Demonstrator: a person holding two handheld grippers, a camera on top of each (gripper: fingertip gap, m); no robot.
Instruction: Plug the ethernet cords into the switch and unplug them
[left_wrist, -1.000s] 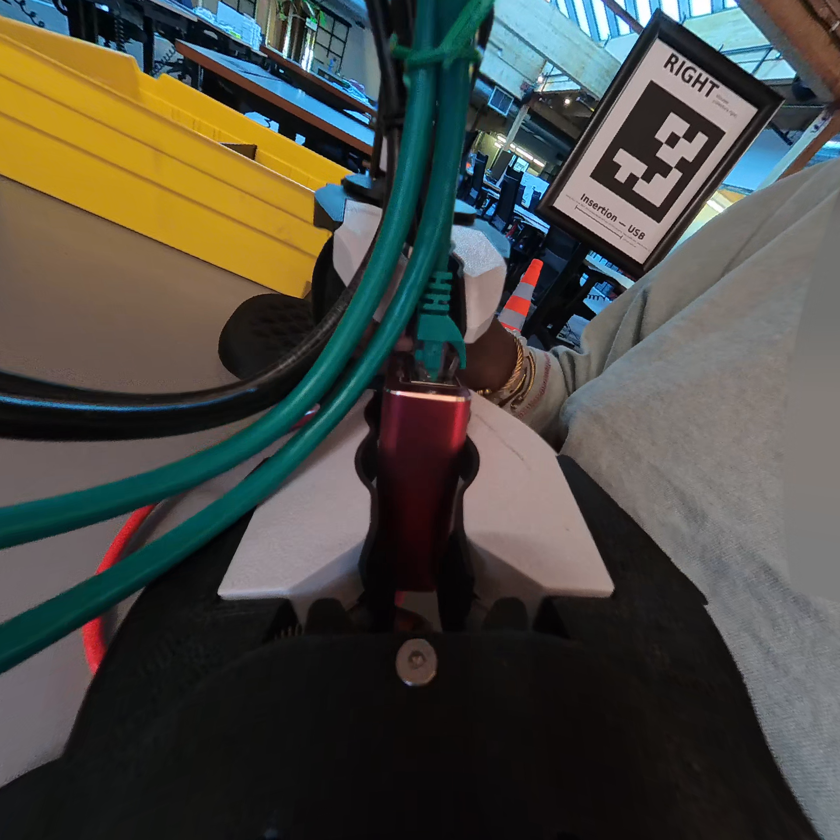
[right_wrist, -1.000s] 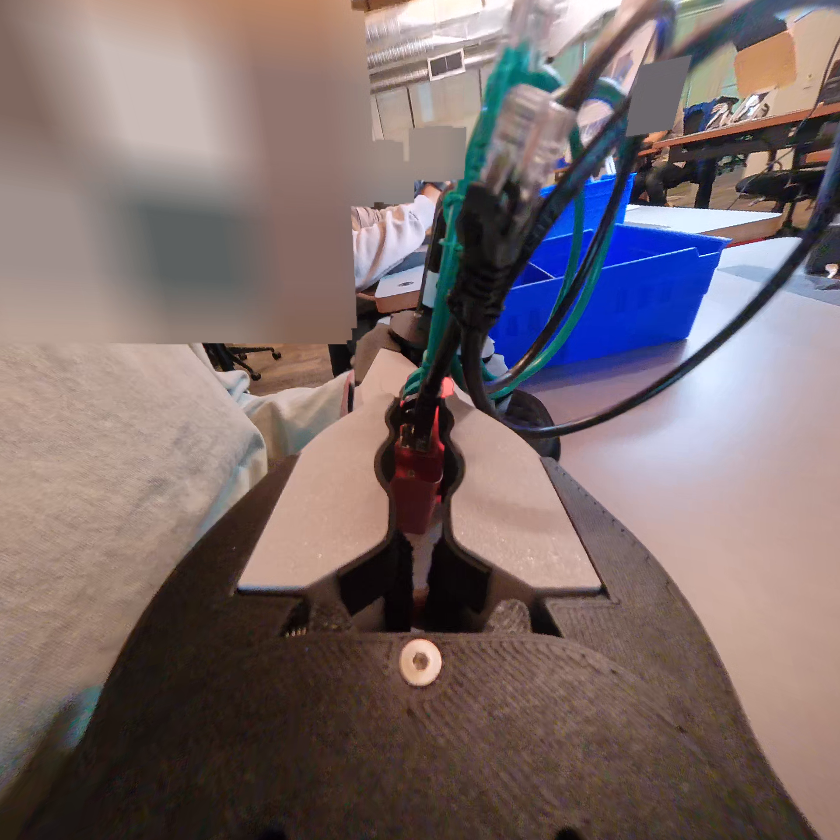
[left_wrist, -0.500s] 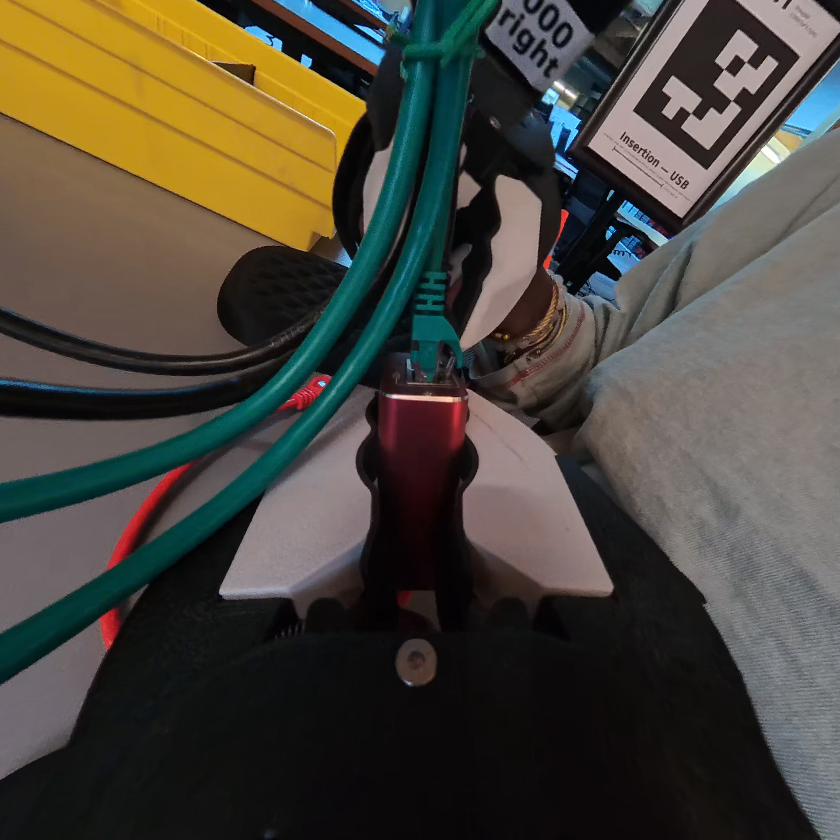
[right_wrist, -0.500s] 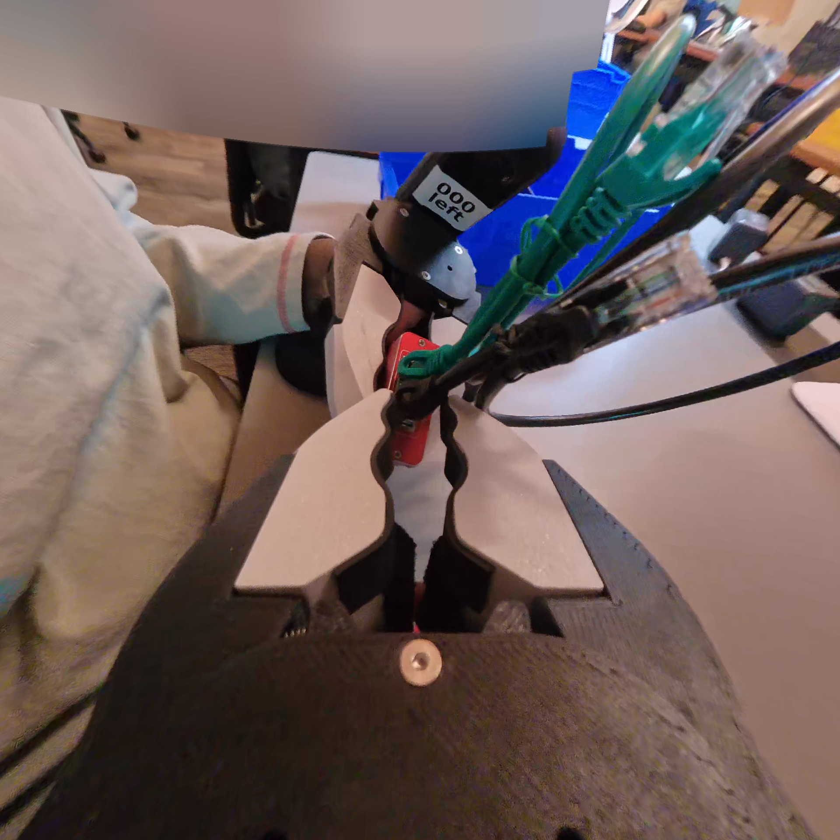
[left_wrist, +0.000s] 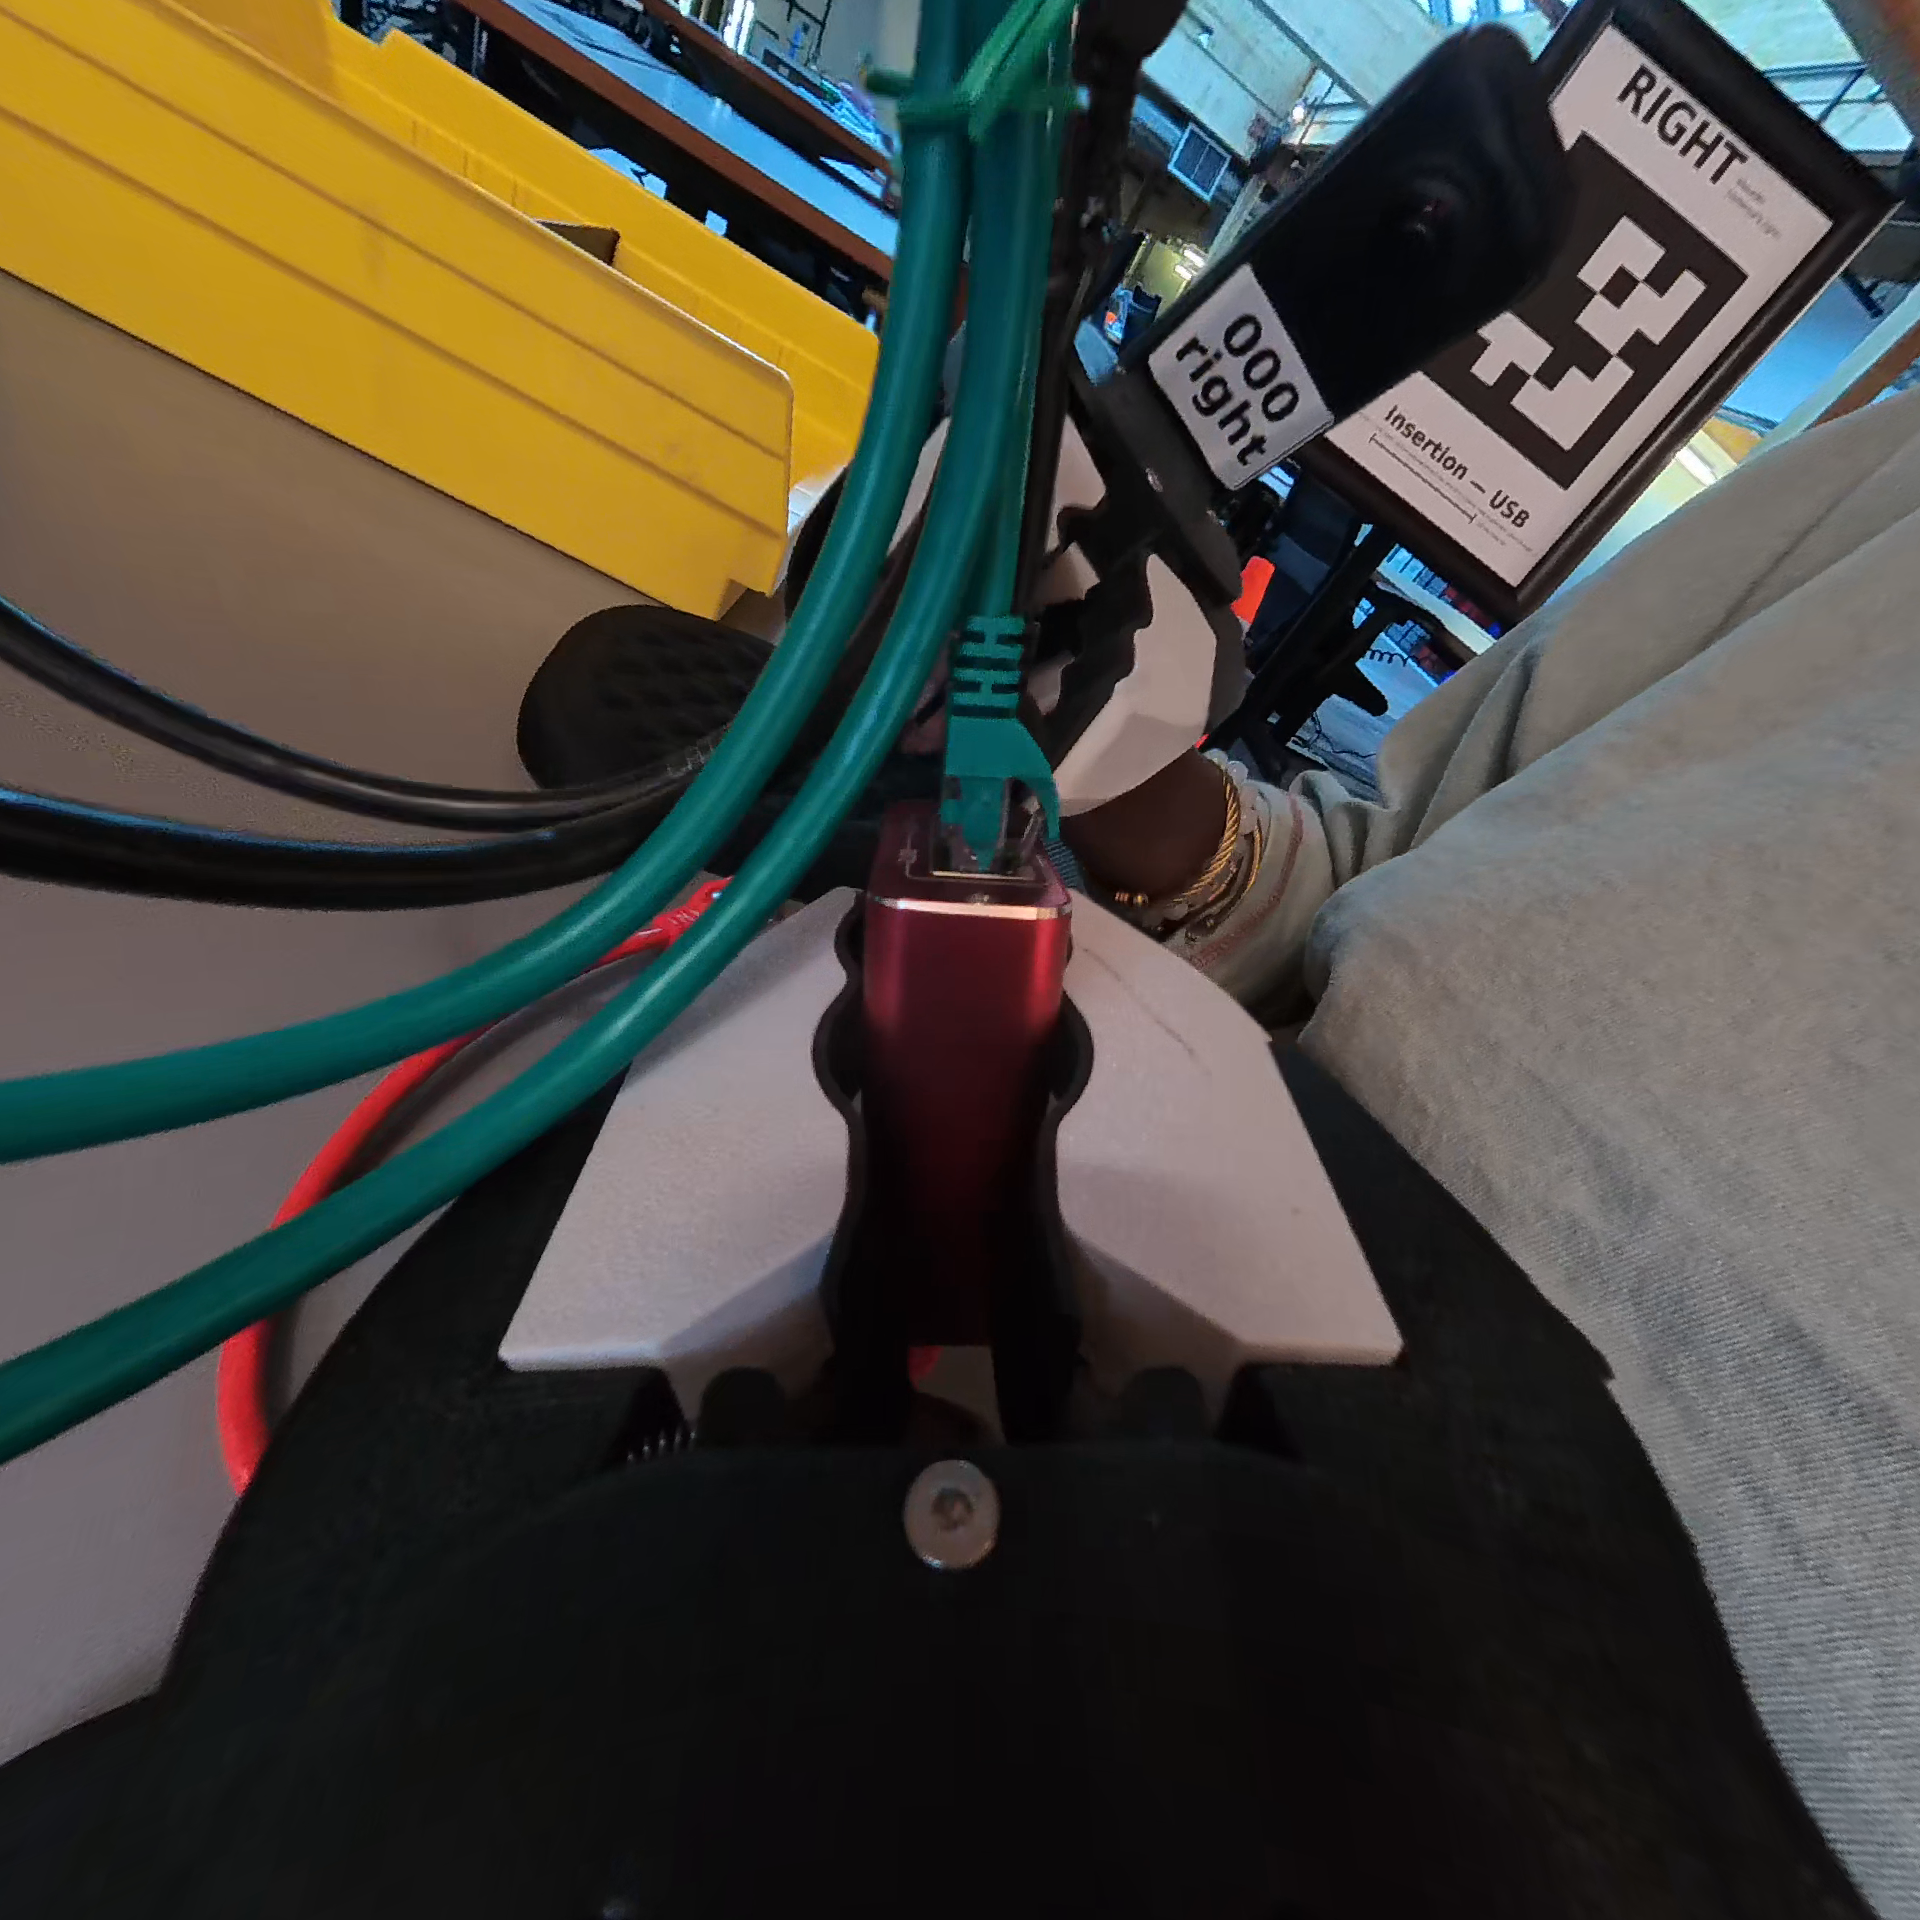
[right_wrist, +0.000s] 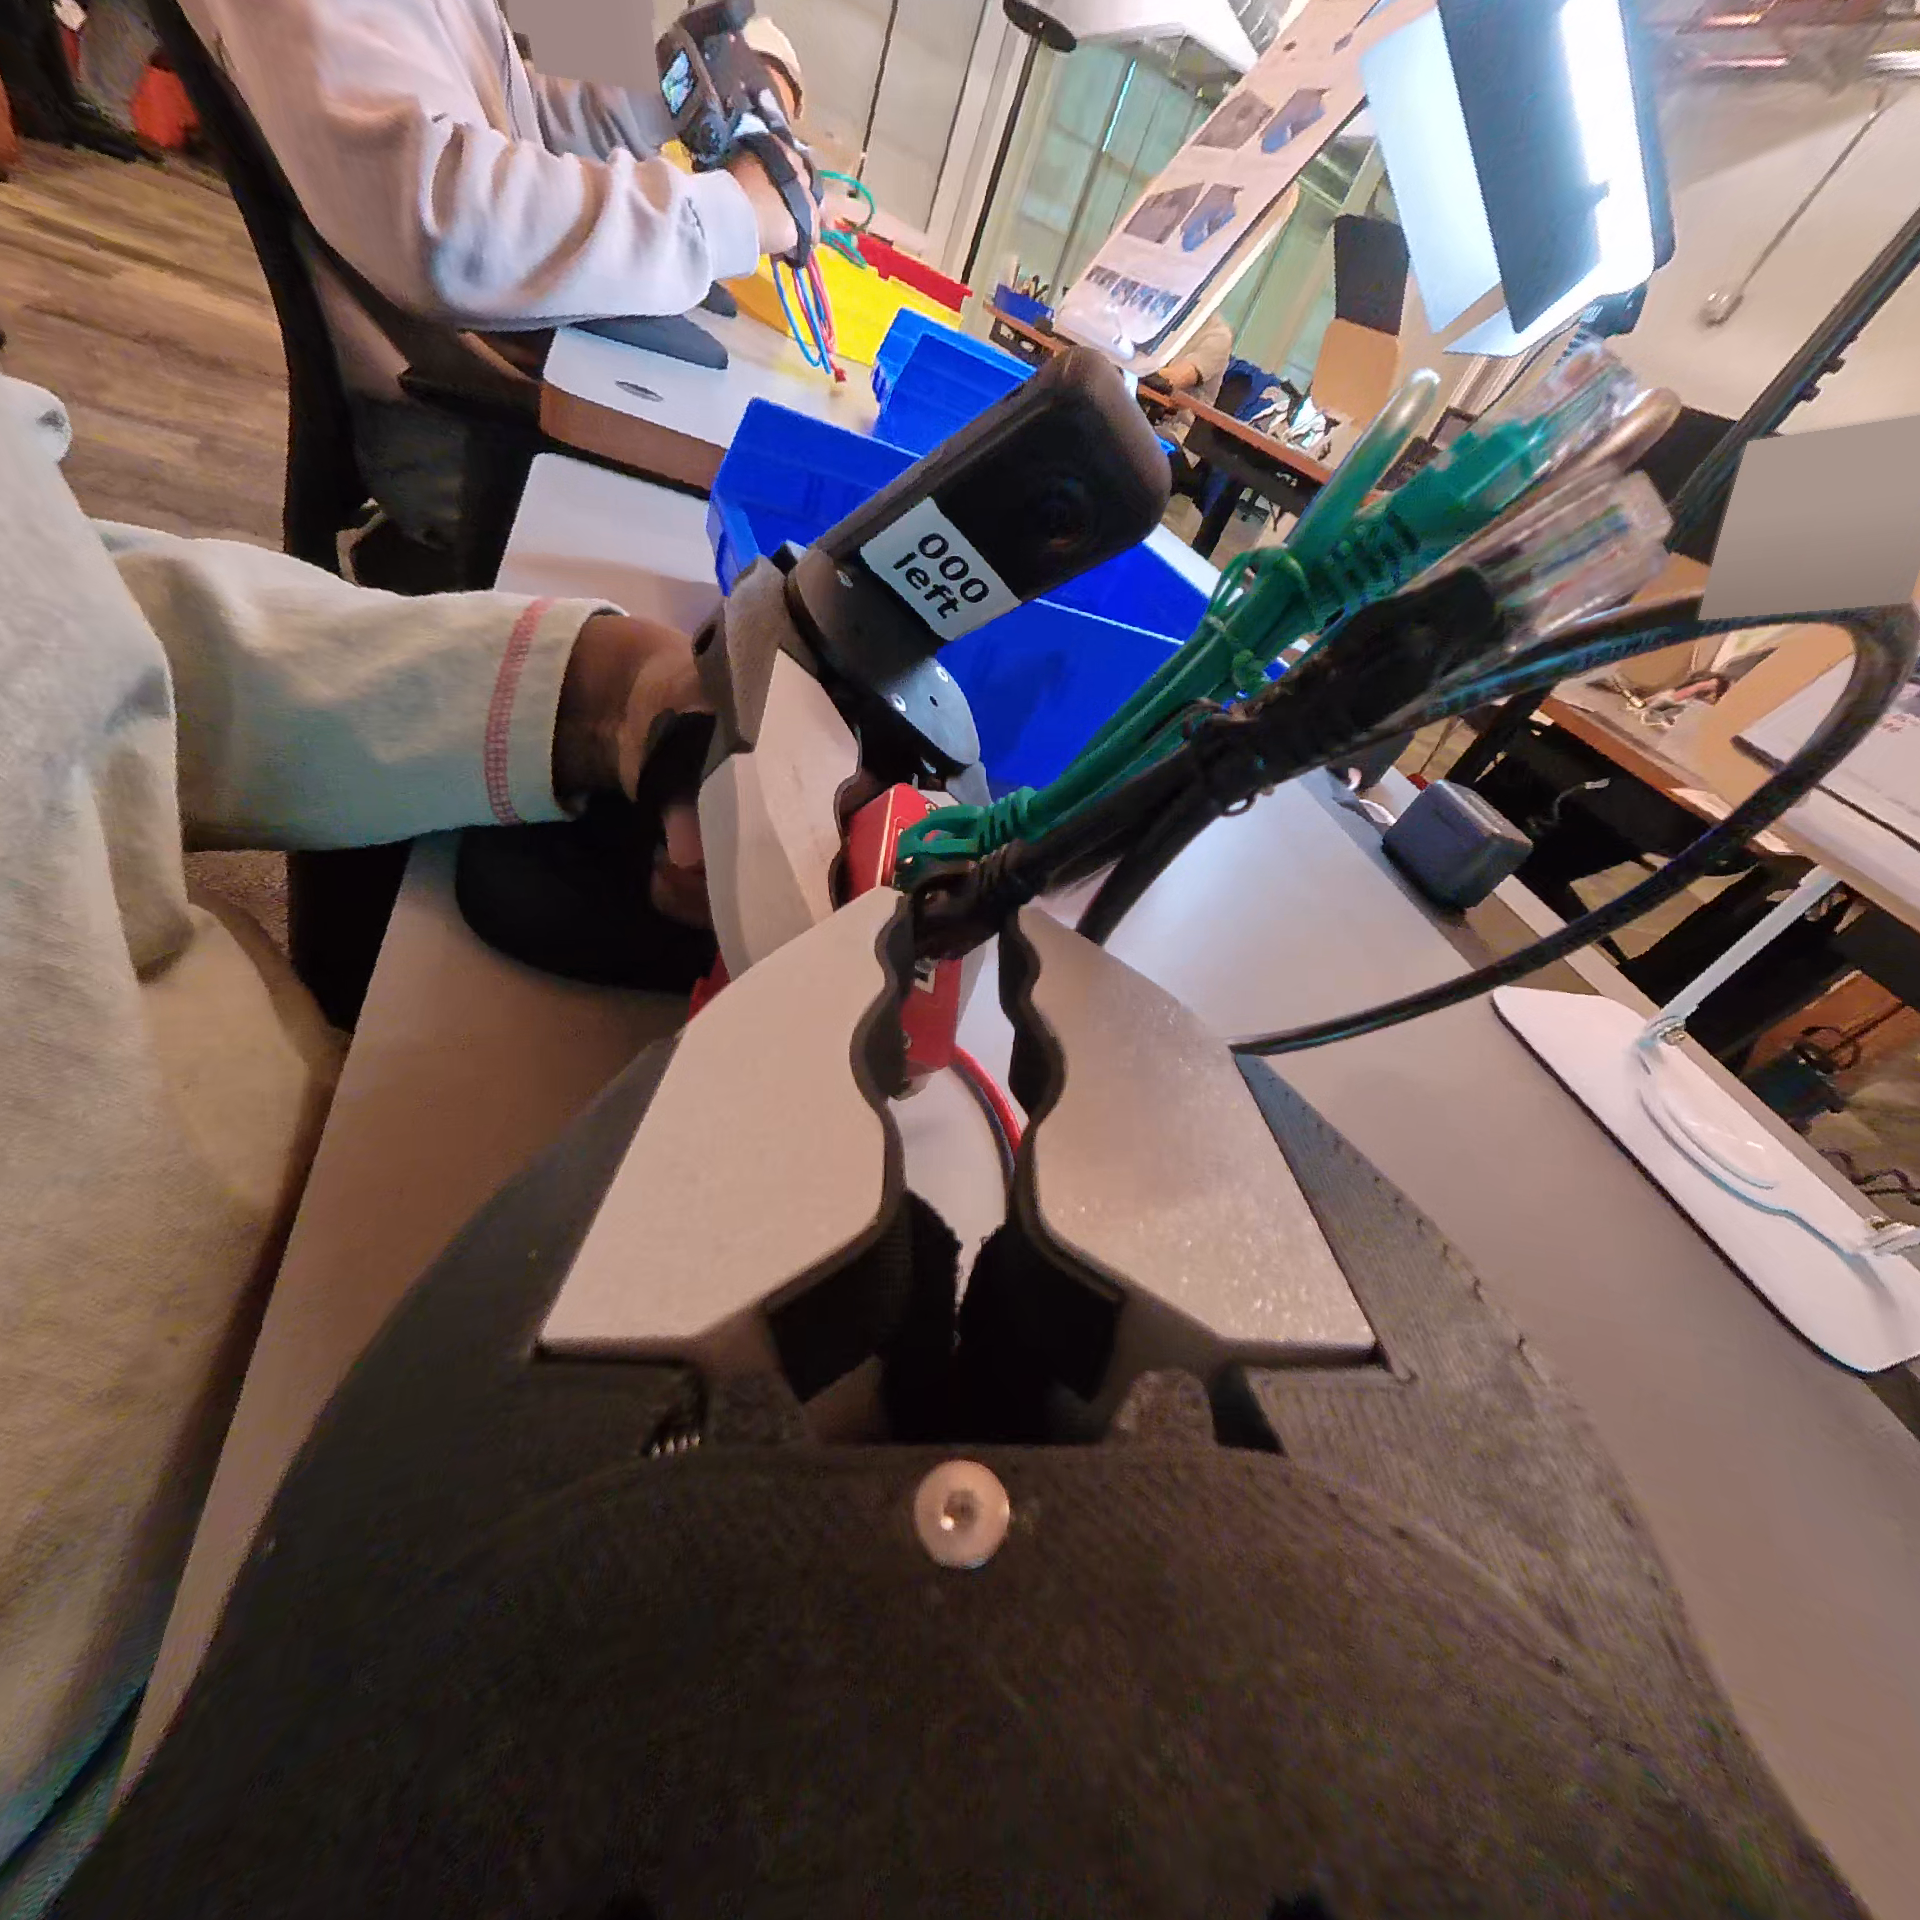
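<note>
My left gripper (left_wrist: 961, 935) is shut on a dark red metal switch (left_wrist: 961, 1091), held end-on. A green ethernet plug (left_wrist: 982, 748) sits in its port. The green cords (left_wrist: 623, 966), bundled with a tie, loop off to the left with the black cords (left_wrist: 312, 862) and a red cord (left_wrist: 312, 1195). My right gripper (right_wrist: 956, 925) has its jaws closed to a narrow gap on a black cord (right_wrist: 961, 899) just beside the switch (right_wrist: 883, 842). Loose clear plugs (right_wrist: 1558, 540) stick up from the bundle. The right gripper (left_wrist: 1101, 665) also shows in the left wrist view, just behind the green plug.
A yellow bin (left_wrist: 416, 343) stands at the back left and a framed marker sign (left_wrist: 1558, 343) at the back right. Blue bins (right_wrist: 1039, 644) stand behind the left gripper (right_wrist: 769, 831). A white lamp base (right_wrist: 1662, 1143) lies on the grey table. Another person (right_wrist: 468, 208) works at a far table. My two grippers' fingertips are within a few centimetres of each other.
The right gripper has tilted and its camera now rises over the switch. Its jaws have slid from the switch's edge to the black cord. The left gripper holds the switch as before.
</note>
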